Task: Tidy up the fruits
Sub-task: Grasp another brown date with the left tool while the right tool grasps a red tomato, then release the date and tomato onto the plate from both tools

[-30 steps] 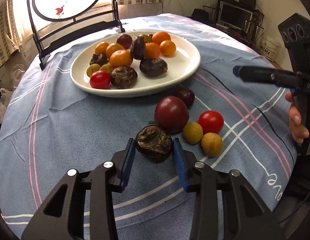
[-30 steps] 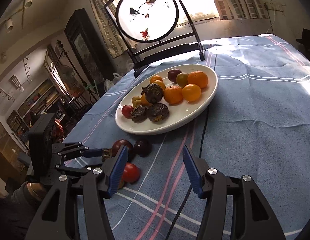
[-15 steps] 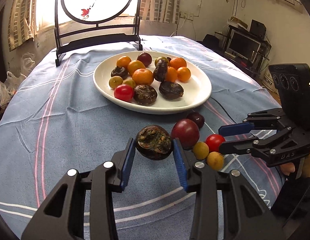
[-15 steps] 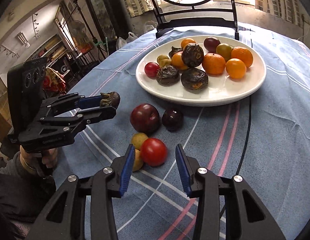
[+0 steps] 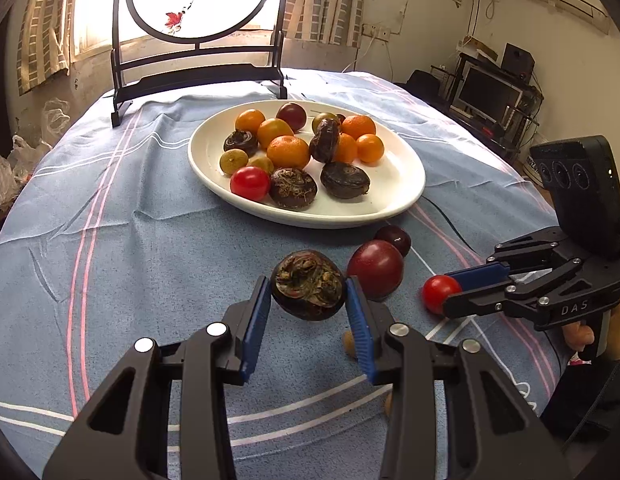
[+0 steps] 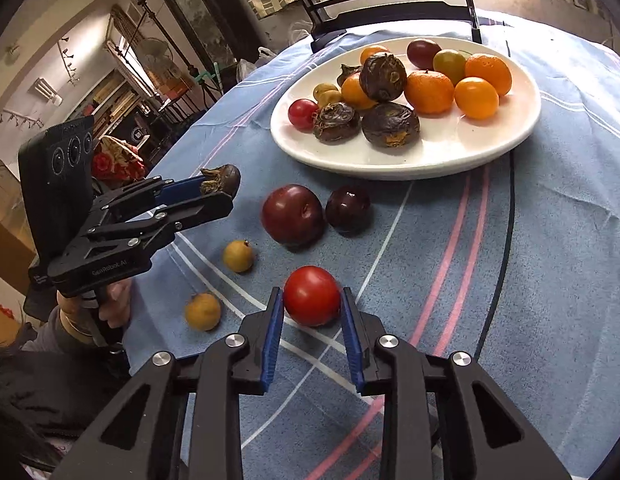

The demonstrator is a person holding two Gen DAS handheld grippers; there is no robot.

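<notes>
Writing: "DAS" on the right gripper (image 5: 439, 294); "GenRoboAI" on the left gripper (image 5: 308, 312).
Left jaws: pinching a dark, wrinkled fruit (image 5: 308, 285), held above the cloth.
Right jaws: just closing around a glossy red tomato (image 6: 311, 295) on the blue striped cloth (image 6: 529, 260), near the white plate (image 6: 429, 160).

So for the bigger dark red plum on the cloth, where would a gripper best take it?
Grip the bigger plum across its widest middle, coming from above and the near side. It is round and smooth, so pads set off-centre would probably slip. The smaller plum sits close on its right in the right wrist view, so put the fingers front and back, not left and right.
</notes>
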